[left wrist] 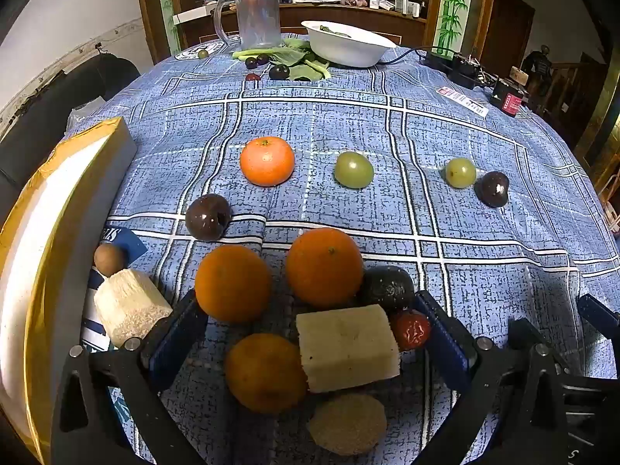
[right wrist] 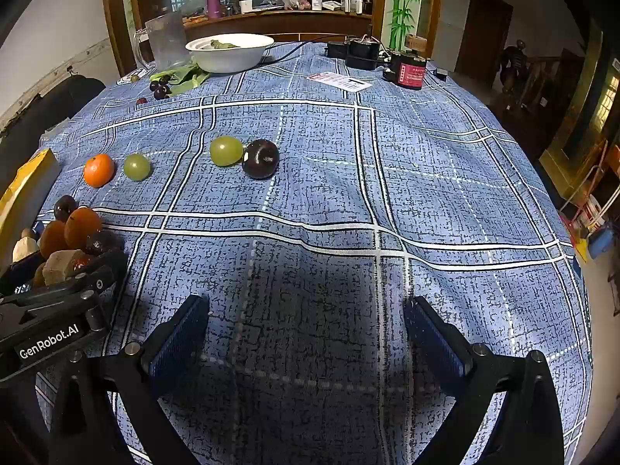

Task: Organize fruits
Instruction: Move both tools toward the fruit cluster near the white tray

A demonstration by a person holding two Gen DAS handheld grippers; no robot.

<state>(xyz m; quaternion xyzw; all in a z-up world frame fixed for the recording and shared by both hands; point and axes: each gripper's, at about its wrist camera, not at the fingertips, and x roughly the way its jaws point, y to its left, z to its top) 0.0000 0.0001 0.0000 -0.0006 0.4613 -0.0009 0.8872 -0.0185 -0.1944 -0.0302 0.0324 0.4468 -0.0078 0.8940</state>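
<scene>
My left gripper (left wrist: pixel 310 325) is open above a heap of fruit: three oranges (left wrist: pixel 324 267), a pale cut block (left wrist: pixel 347 347), a red date (left wrist: pixel 410 329), a dark avocado-like fruit (left wrist: pixel 387 286) and a brown kiwi (left wrist: pixel 347 424). Beyond lie a dark plum (left wrist: pixel 208 217), a mandarin (left wrist: pixel 267 161), two green grapes (left wrist: pixel 353 169) and another plum (left wrist: pixel 493 189). My right gripper (right wrist: pixel 306 329) is open over bare blue cloth (right wrist: pixel 445 178). In the right wrist view the row shows as mandarin (right wrist: pixel 99 170), grape (right wrist: pixel 136 167), grape (right wrist: pixel 226 150), plum (right wrist: pixel 260 159); the left gripper (right wrist: pixel 58 302) is at the left edge.
A white bowl (left wrist: pixel 348 44), a clear jug (left wrist: pixel 257 15), greens and small dark fruits (left wrist: pixel 279 71) stand at the far edge. A yellow-rimmed box (left wrist: pixel 50 209) lies left, next to a pale cut piece (left wrist: pixel 128 310). Chargers and cables (right wrist: pixel 403 64) sit far right.
</scene>
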